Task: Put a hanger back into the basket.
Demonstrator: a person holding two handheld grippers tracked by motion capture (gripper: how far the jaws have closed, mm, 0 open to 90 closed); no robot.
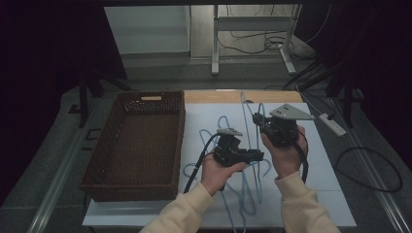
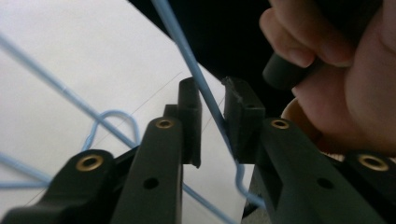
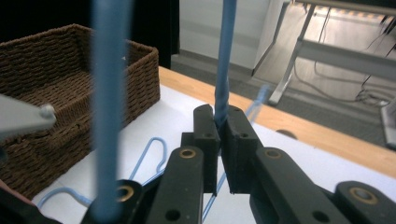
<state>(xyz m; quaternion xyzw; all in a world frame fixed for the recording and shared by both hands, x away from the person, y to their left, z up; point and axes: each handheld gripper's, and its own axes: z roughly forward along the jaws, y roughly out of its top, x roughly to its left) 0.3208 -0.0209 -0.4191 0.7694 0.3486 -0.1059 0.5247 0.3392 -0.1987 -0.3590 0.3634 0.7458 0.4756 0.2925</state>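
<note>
Your right tool (image 3: 218, 122) clamps hanger (image 3: 224, 60), lifting it off worktop (image 1: 311, 160); left tool (image 2: 212, 109) narrow round wire, unclamped; basket (image 1: 133, 145) beside.

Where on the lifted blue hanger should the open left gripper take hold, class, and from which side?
On its straight wire run, already lying between the open left gripper jaws. The blue hanger is thin and held raised by the right gripper, so closing side-on across the wire, clear of the right hand, looks best.
</note>
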